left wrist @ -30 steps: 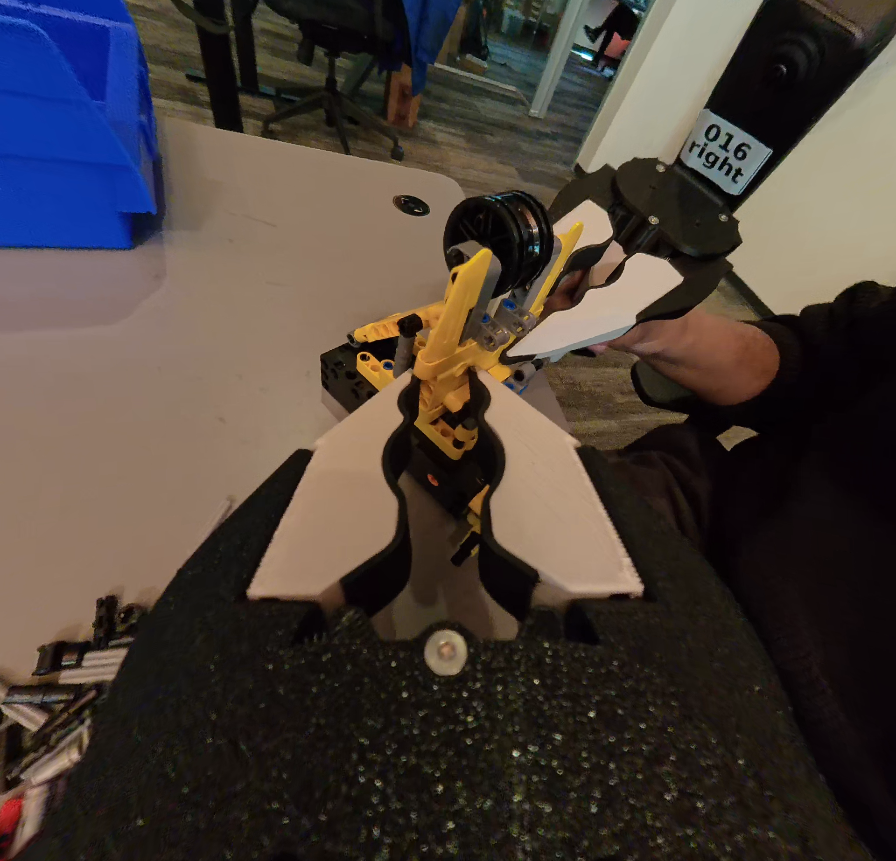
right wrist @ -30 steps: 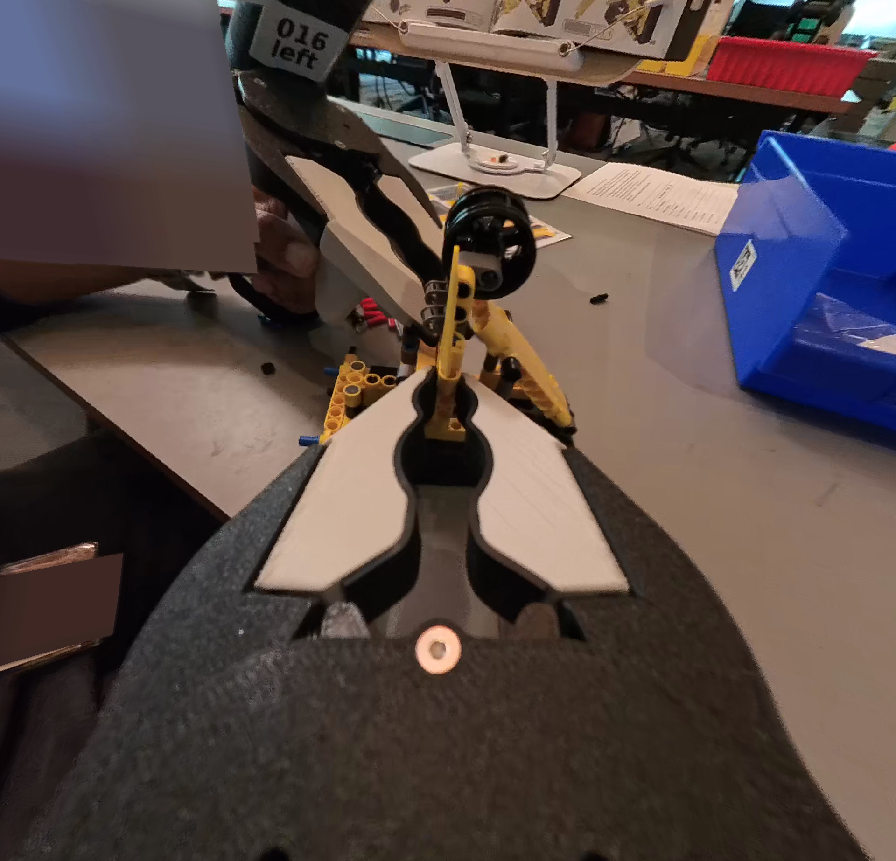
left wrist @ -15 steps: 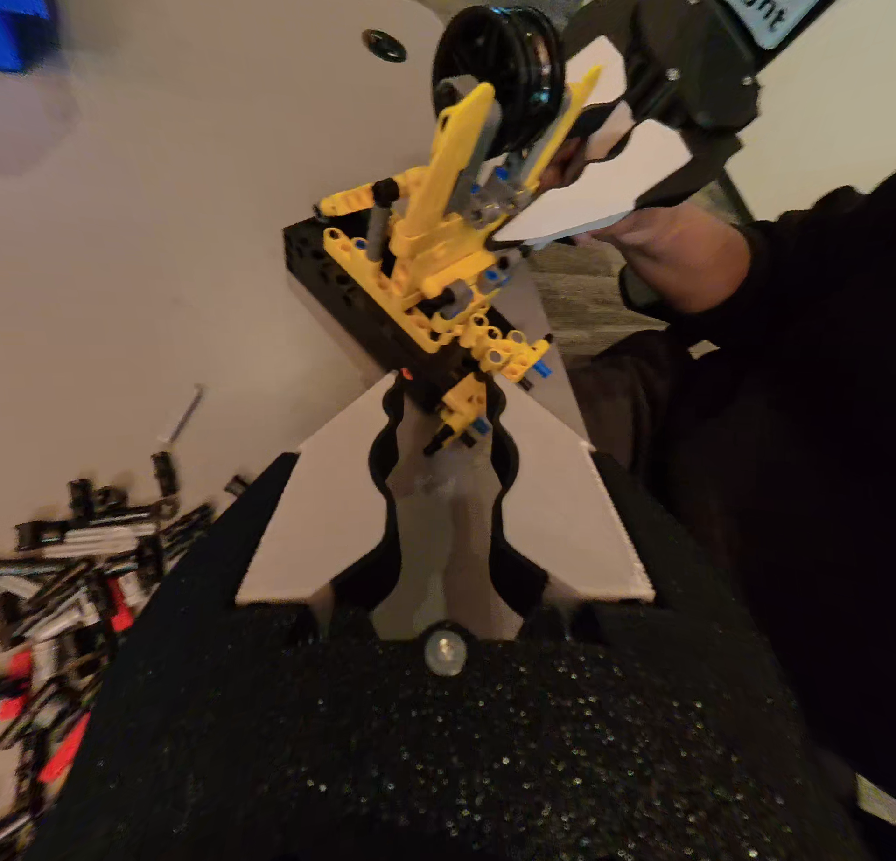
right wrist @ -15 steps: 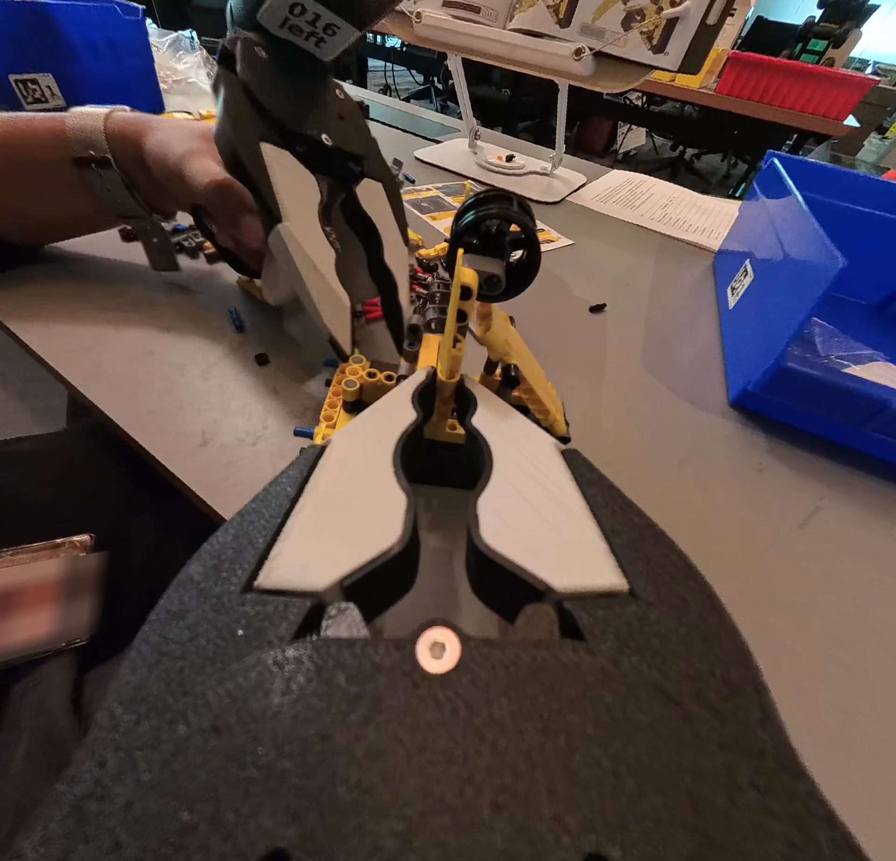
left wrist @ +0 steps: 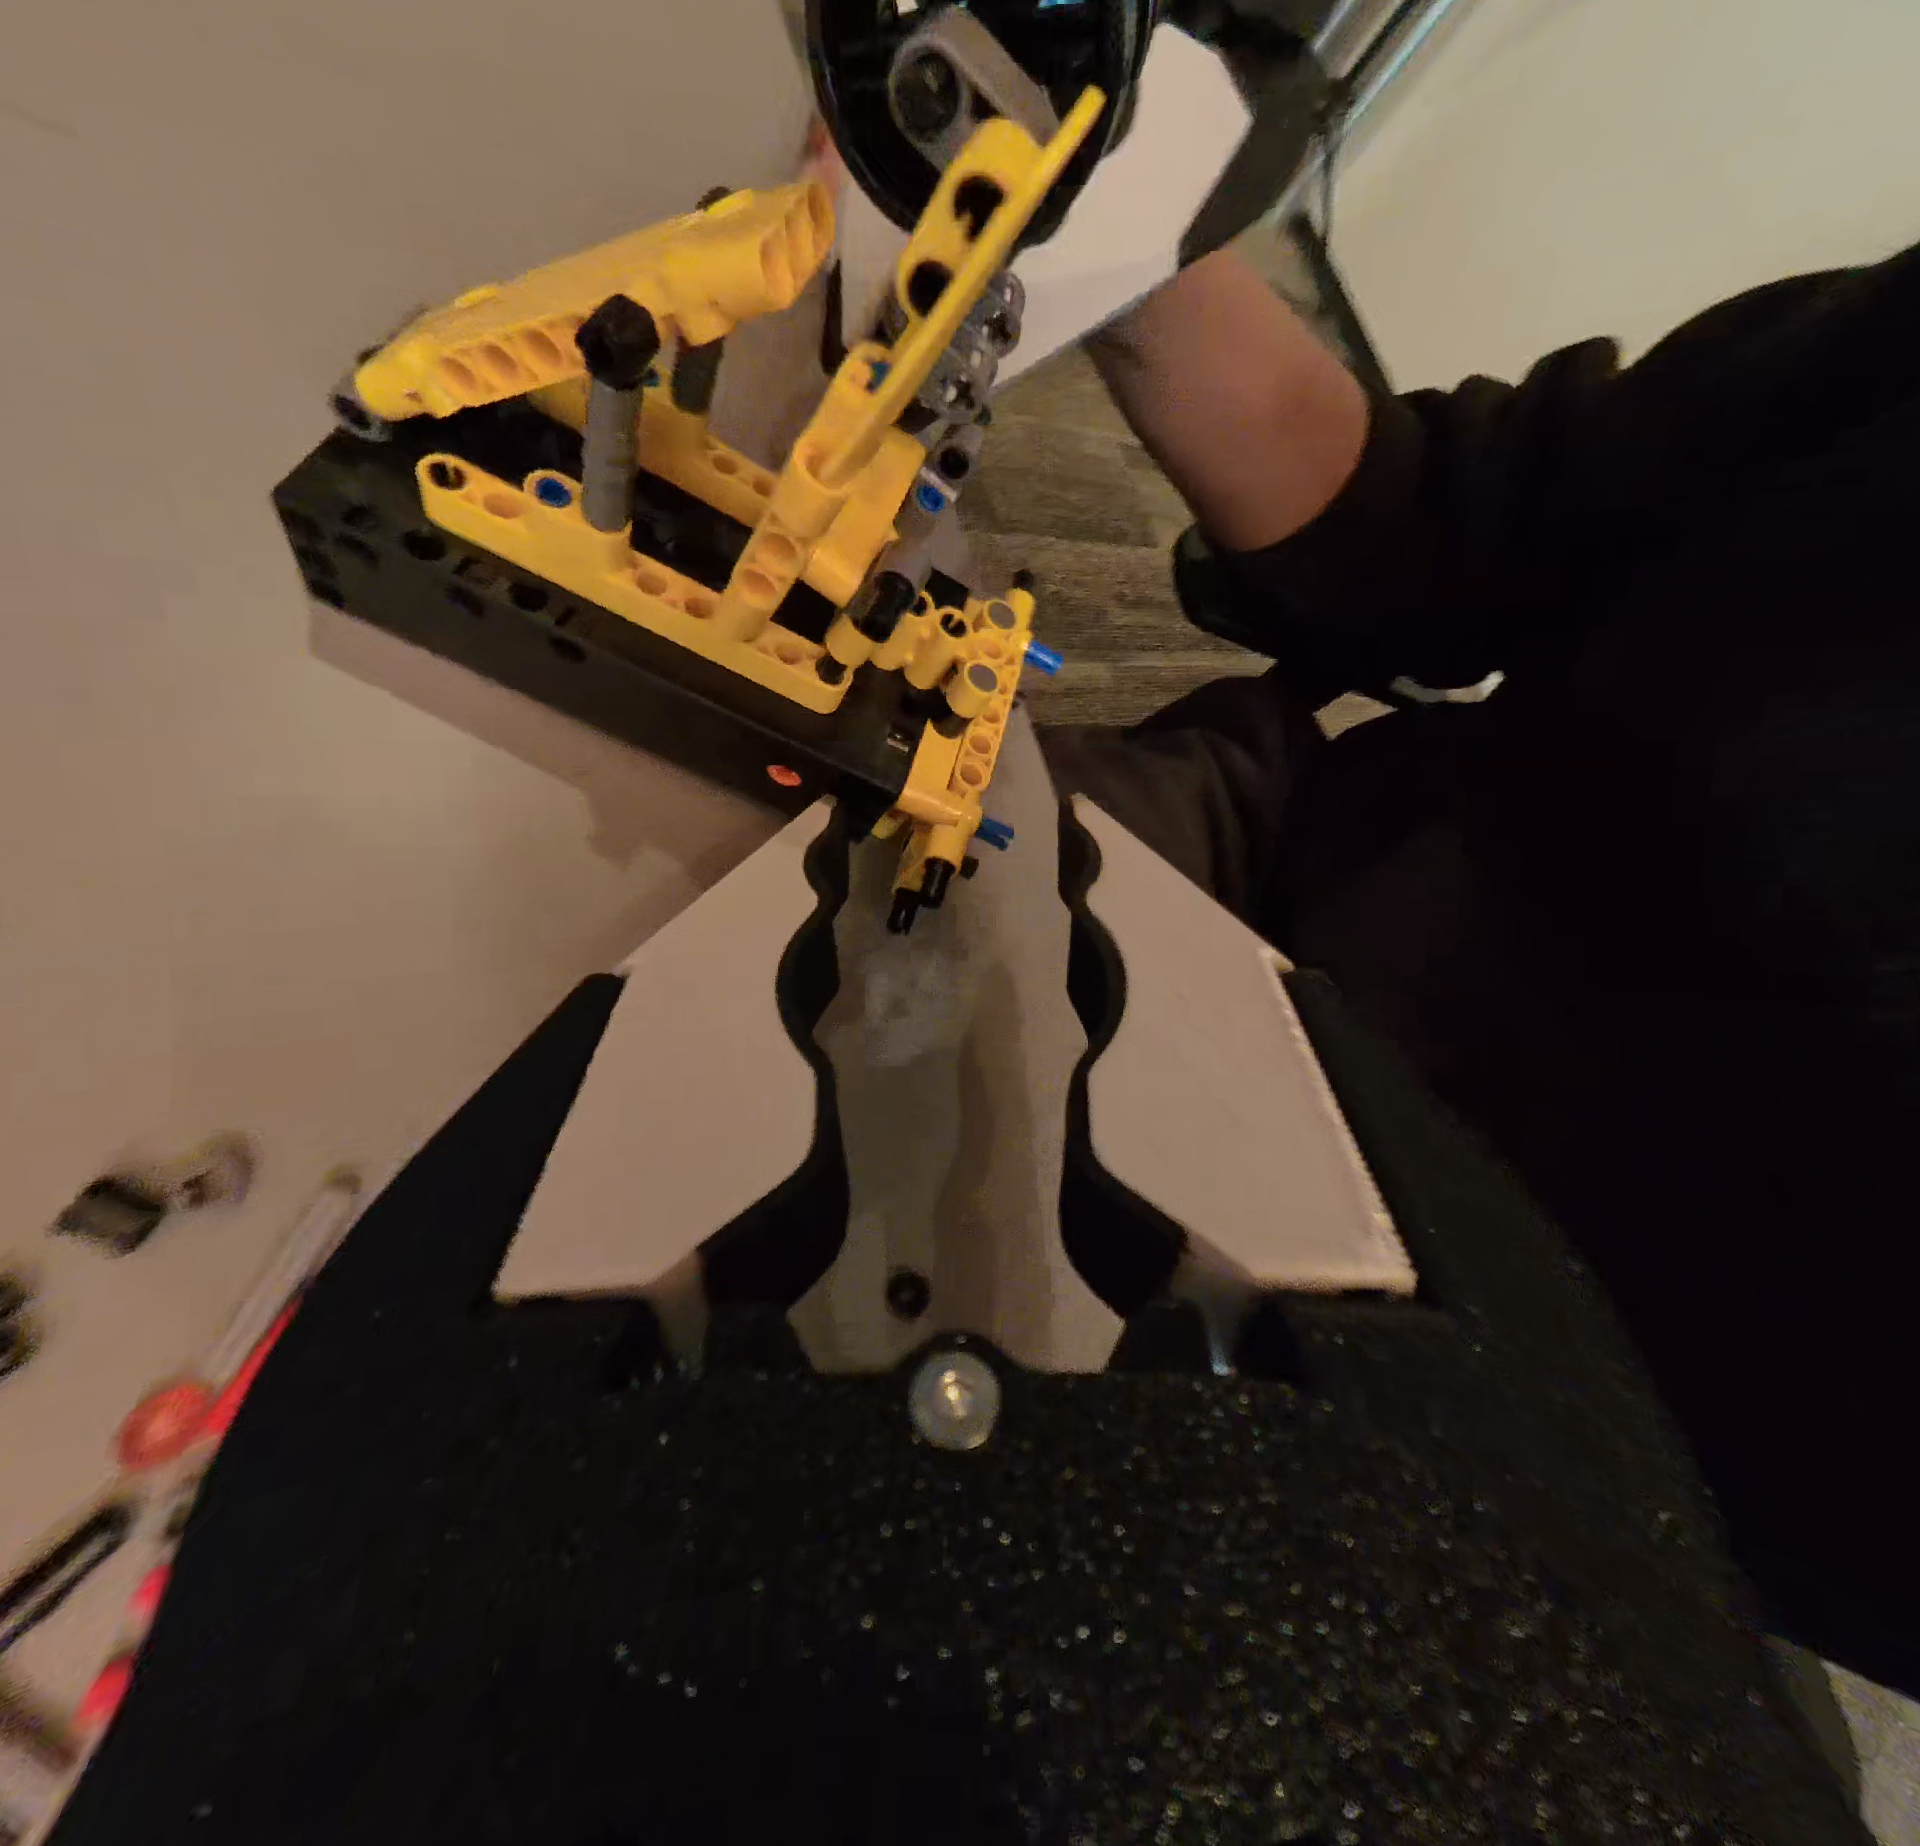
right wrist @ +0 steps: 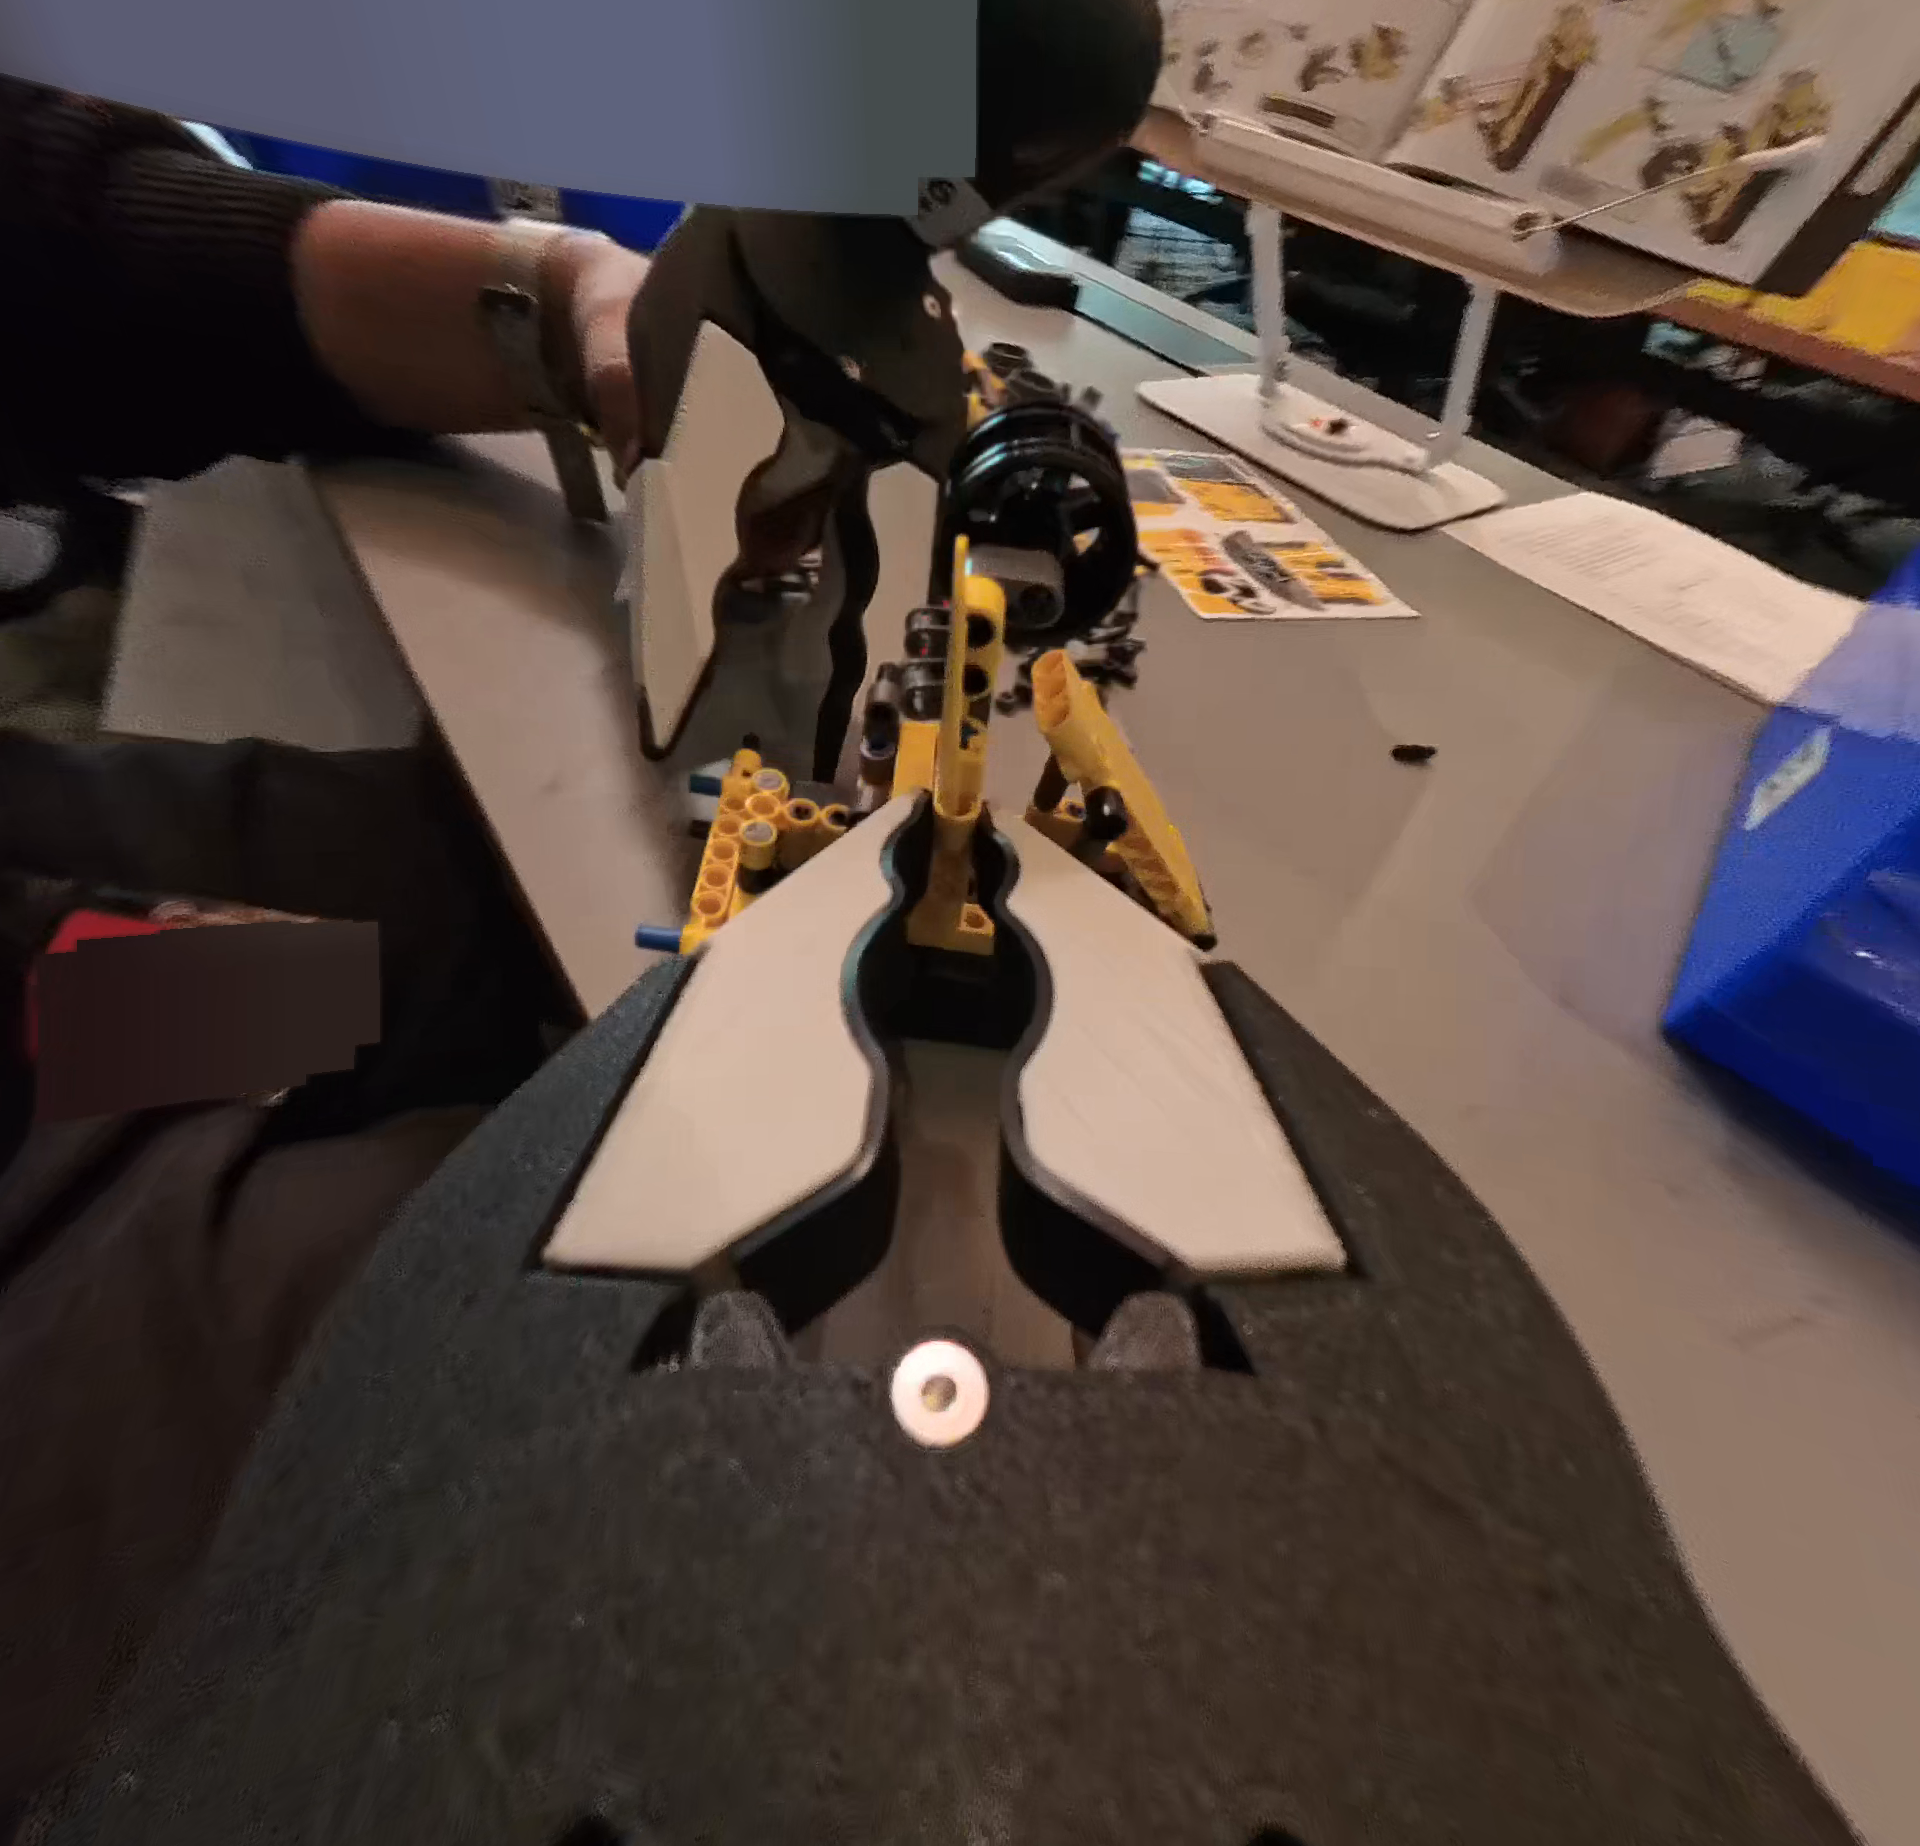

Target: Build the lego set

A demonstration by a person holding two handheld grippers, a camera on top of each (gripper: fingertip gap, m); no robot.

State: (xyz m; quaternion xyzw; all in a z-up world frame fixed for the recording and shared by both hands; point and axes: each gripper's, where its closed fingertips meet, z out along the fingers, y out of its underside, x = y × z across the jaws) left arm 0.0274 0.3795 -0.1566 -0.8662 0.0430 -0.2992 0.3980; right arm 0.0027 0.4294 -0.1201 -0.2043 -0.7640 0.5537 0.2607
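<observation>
A yellow and black building-brick model (left wrist: 675,570) with a black wheel (left wrist: 935,30) on top stands at the edge of the grey table (left wrist: 156,446). My left gripper (left wrist: 940,840) is open. The model's small yellow end piece with a black pin lies between its tips, and the pads stand clear of it. My right gripper (right wrist: 951,820) is shut on the model's upright yellow beam (right wrist: 971,674), below the wheel (right wrist: 1039,518). The right wrist view shows the left gripper (right wrist: 748,747) beside the model (right wrist: 758,840), fingers apart.
A blue bin (right wrist: 1818,913) stands at the right. An open instruction booklet (right wrist: 1507,82) rests on a white stand (right wrist: 1320,446) at the back, with a leaflet (right wrist: 1247,549) and a paper sheet (right wrist: 1662,581) near it. Loose small parts (left wrist: 104,1214) lie at the left. A person's black sleeve (left wrist: 1610,653) is close by. My right fingertips sit around 7 centimetres from my left ones.
My left gripper was shut on the model's base a second ago; it has let go, opened wide and drawn back. My right gripper has kept its hold on the yellow beam.
</observation>
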